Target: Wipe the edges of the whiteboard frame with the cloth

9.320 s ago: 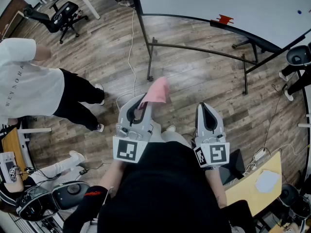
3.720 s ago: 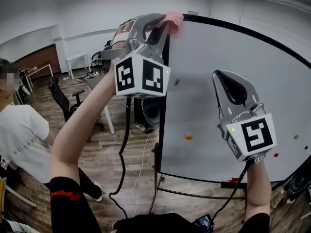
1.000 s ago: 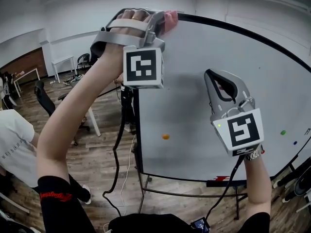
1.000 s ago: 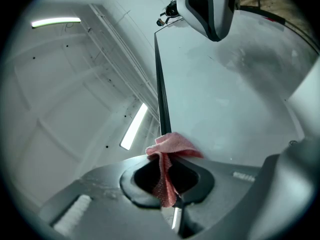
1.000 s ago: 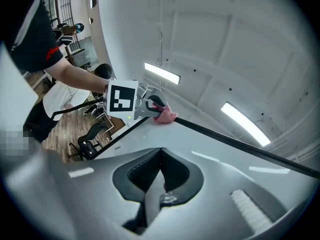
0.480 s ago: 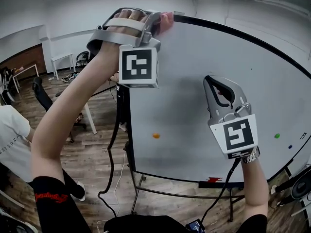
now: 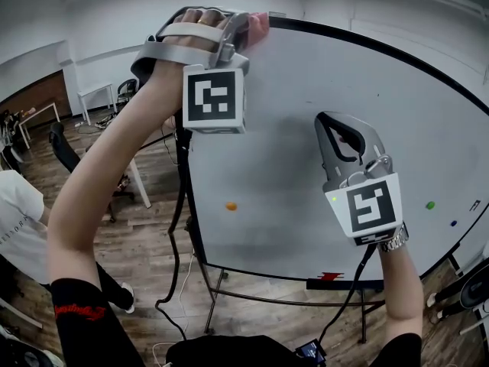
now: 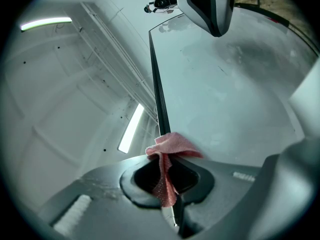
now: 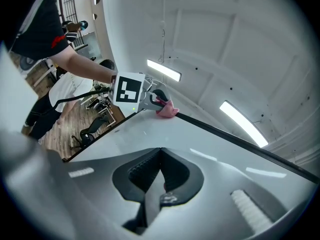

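Head view, item one: which tool carries the cloth?
– Left gripper, raised to the upper left corner of the whiteboard. Pink cloth at its tip, on the black frame.

Condition of its fingers?
– Left gripper view: fingers closed, pinching a fold of the cloth. The free part bunches over the top frame rail just beside the corner. The rail runs straight away from the fingers.

Item two?
– Right gripper, lower and to the right, in front of the white board face. Right gripper view: fingers pressed together, nothing between them. Contact with the board: cannot tell.

Other entries?
– Orange magnet and green magnet on the board. Pen tray along the bottom rail with a red item. Metal stand below, wooden floor.

Progress on the task?
– Judgement only: early. The cloth sits at the corner where the top rail begins. The long run of top rail to the right, the right side and the bottom rail by the tray all appear to be left. Whether the left upright is done, the frame itself does not show.
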